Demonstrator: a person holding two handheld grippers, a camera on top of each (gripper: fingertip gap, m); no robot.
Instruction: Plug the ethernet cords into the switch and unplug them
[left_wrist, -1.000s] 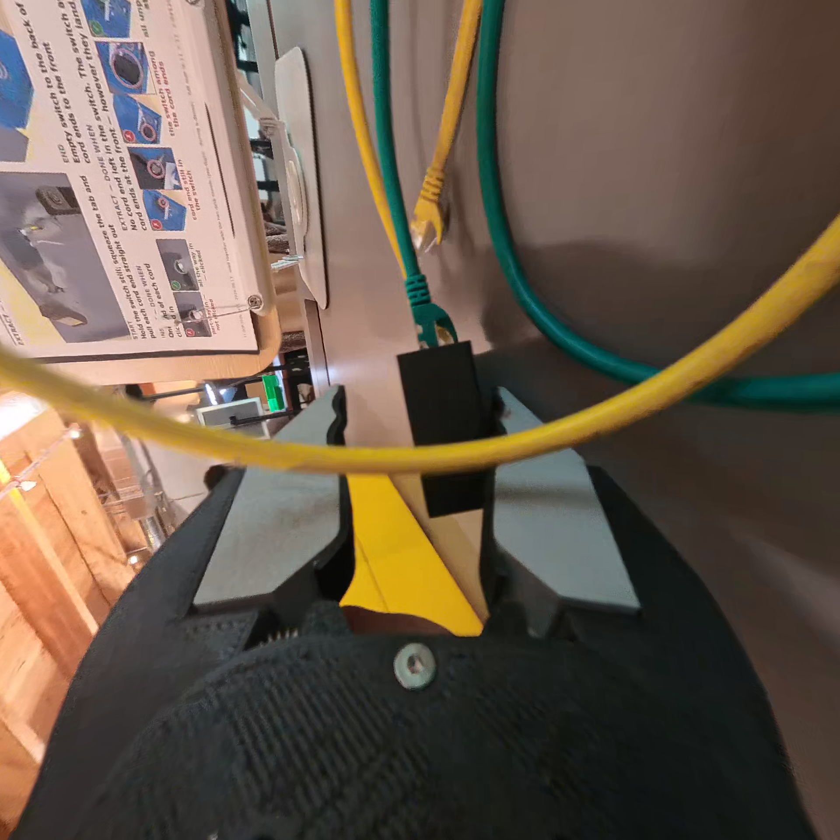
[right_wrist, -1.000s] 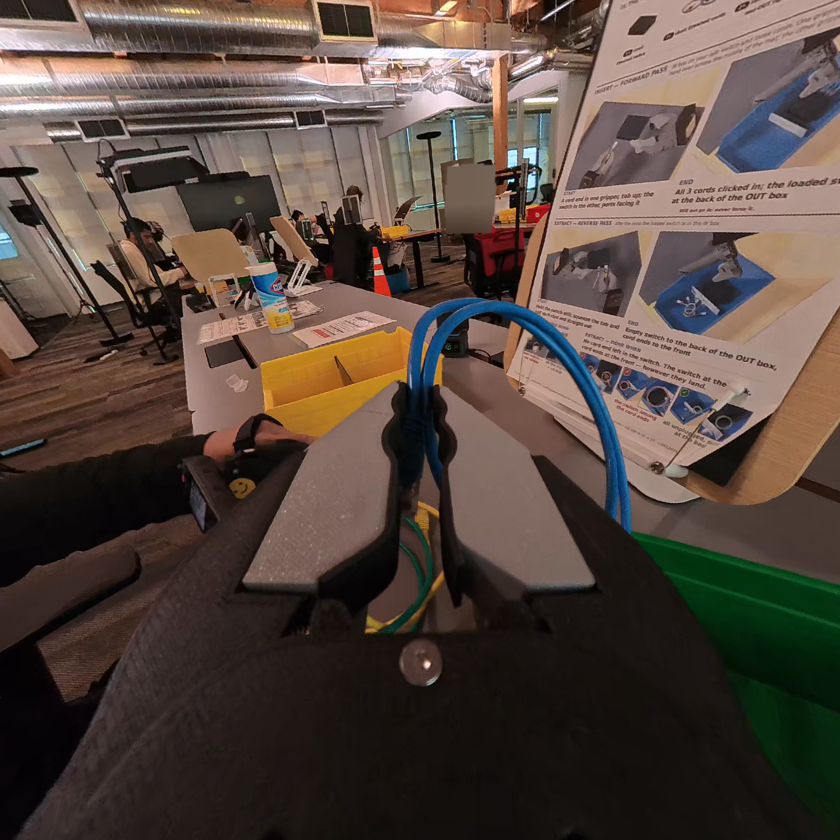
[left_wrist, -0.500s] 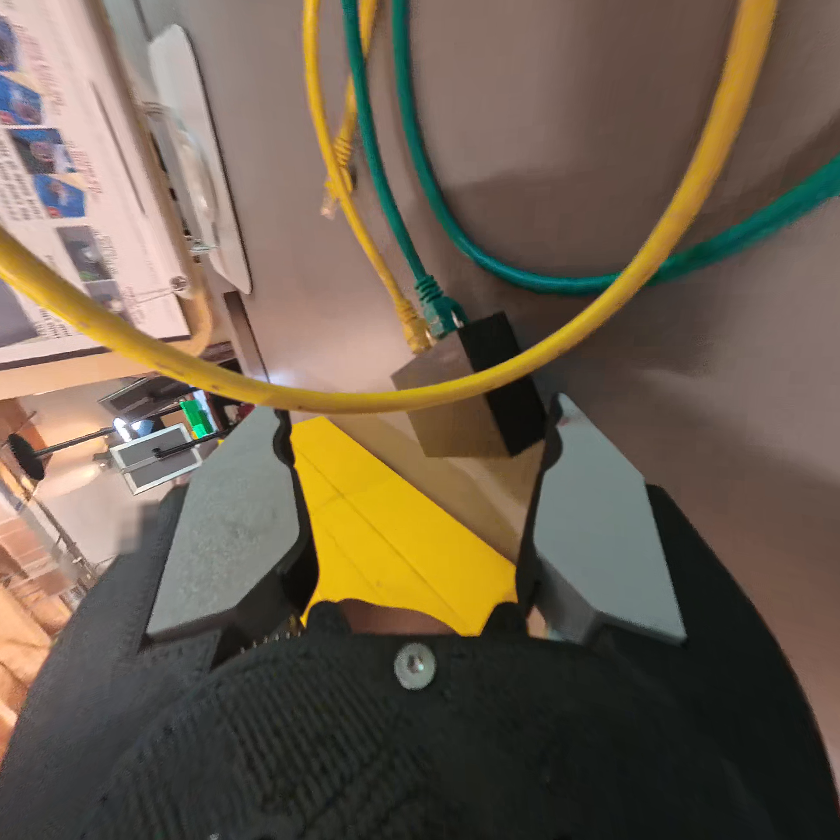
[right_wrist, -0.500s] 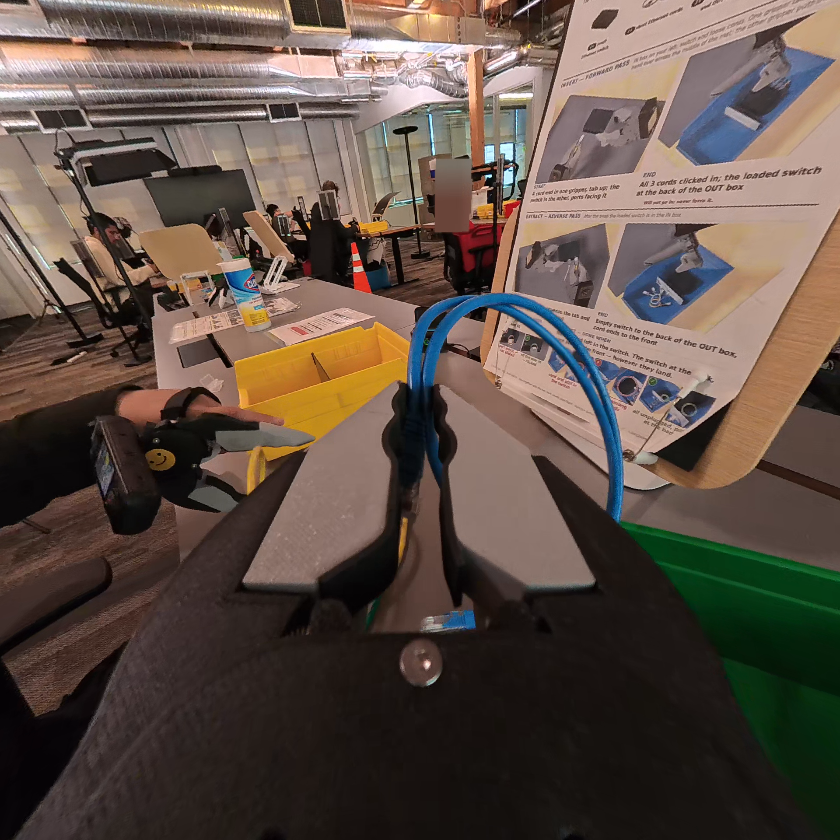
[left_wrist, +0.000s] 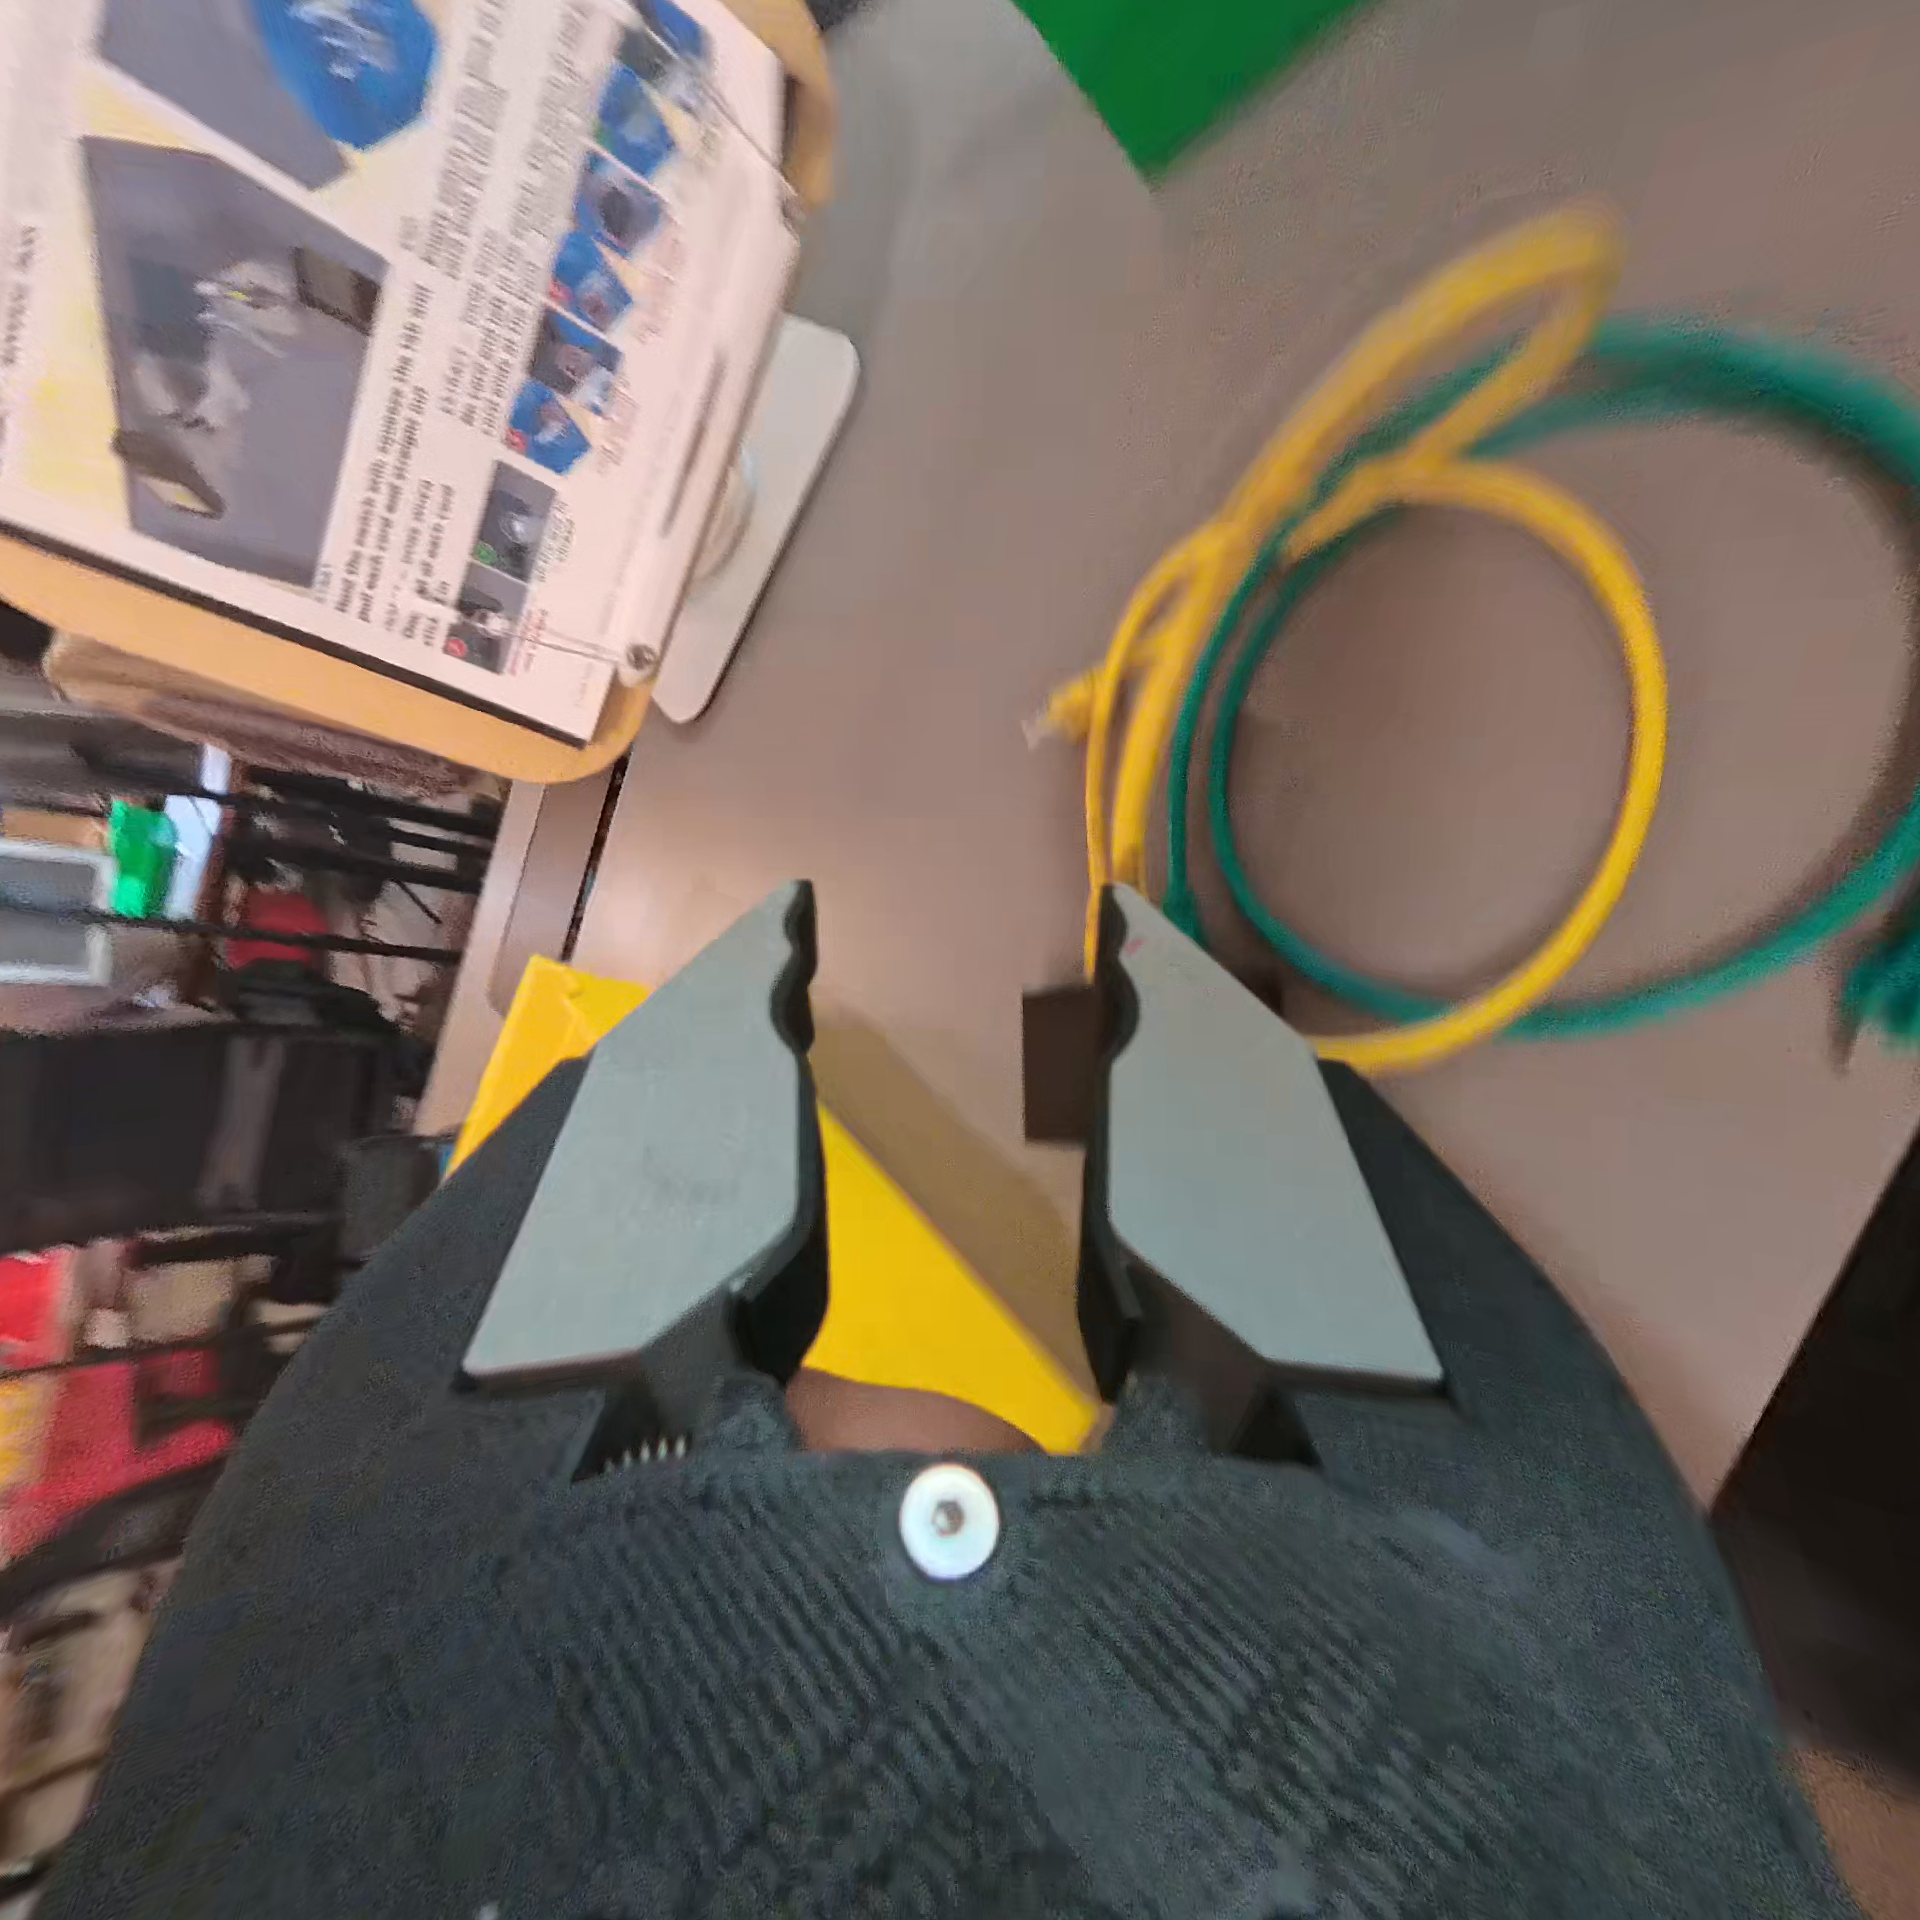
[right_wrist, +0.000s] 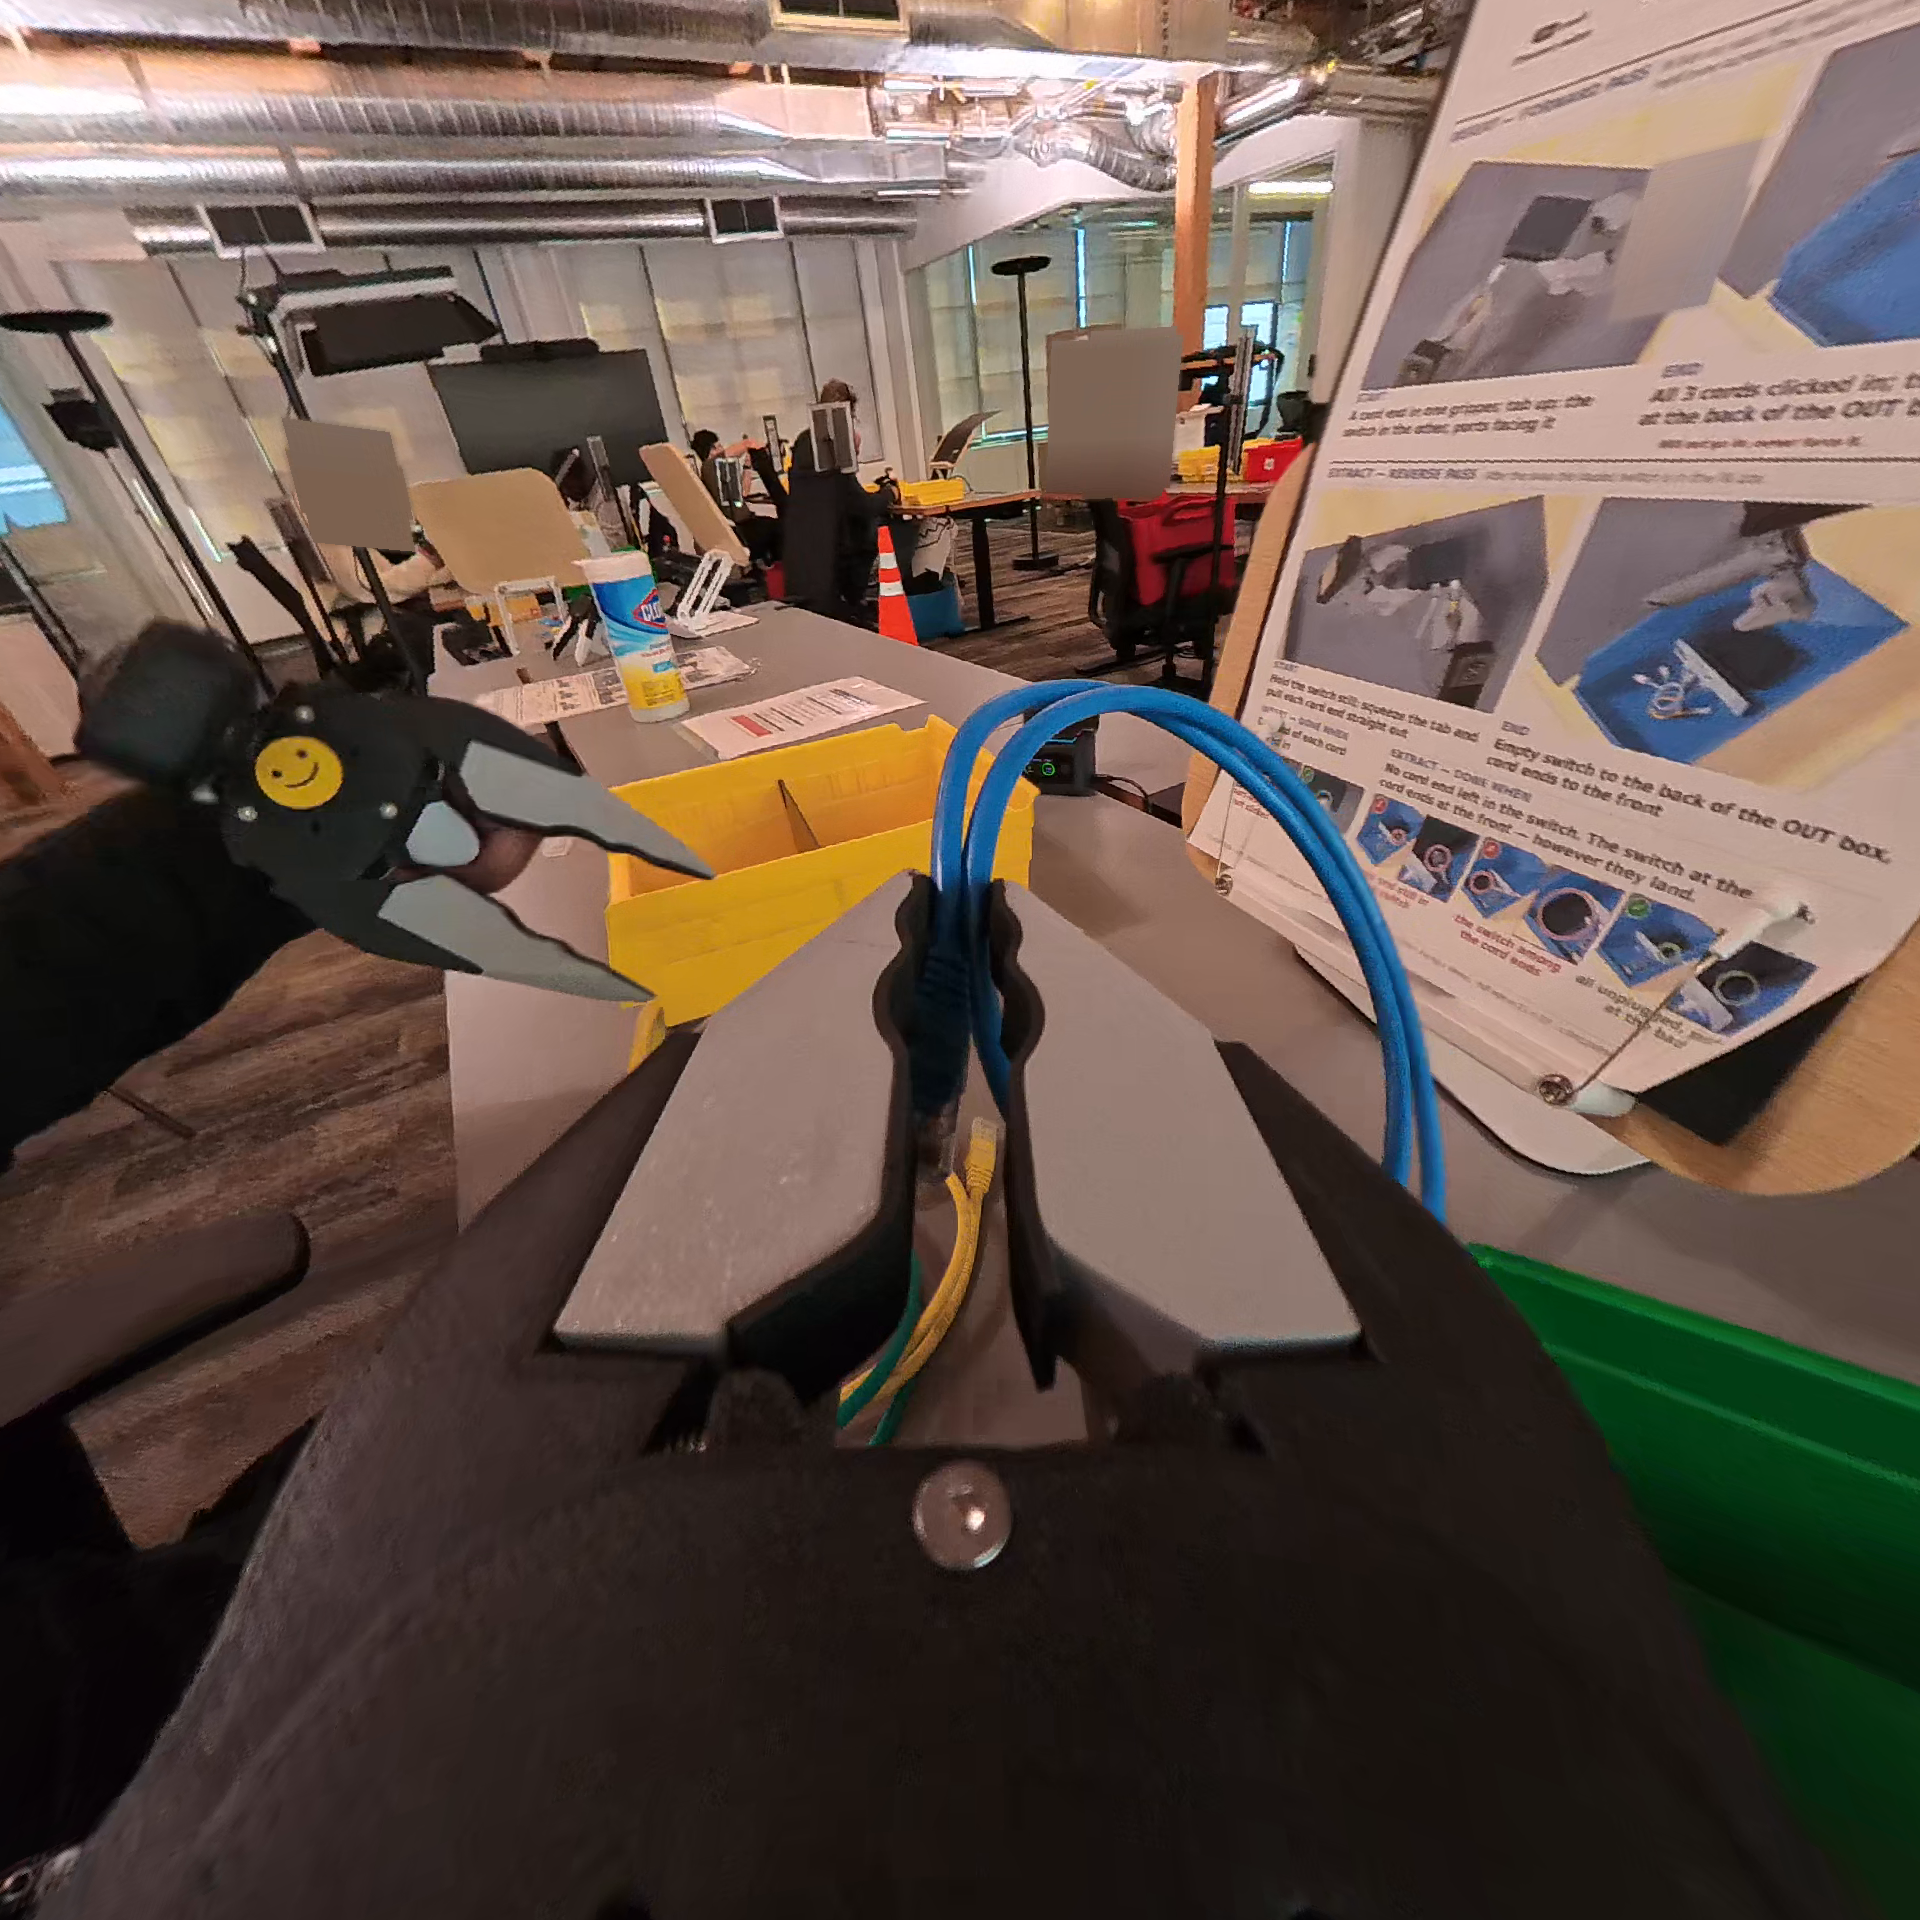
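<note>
In the left wrist view my left gripper (left_wrist: 954, 940) is open and empty above the grey table (left_wrist: 987, 582). The black switch (left_wrist: 1051, 1060) lies on the table, mostly hidden behind my right-hand finger (left_wrist: 1205, 1122). A yellow cord (left_wrist: 1647, 686) and a green cord (left_wrist: 1725, 358) lie looped on the table and run toward the switch. In the right wrist view my right gripper (right_wrist: 956, 914) is shut on the blue cord (right_wrist: 1101, 694) near its plug, and the cord loops up and over to the right. The open left gripper (right_wrist: 675, 935) shows there at the left.
A yellow divided bin (right_wrist: 831, 831) stands on the table ahead of the right gripper. A green bin (right_wrist: 1714, 1455) is at the lower right. An instruction board (right_wrist: 1610, 623) leans at the right. A yellow plug (right_wrist: 977, 1153) lies below the right fingers. Left tips to right tips: about 20 cm.
My left gripper has opened wider and drawn up and back from the switch, which stays on the table with the yellow and green cords. My right gripper still holds the blue cord.
</note>
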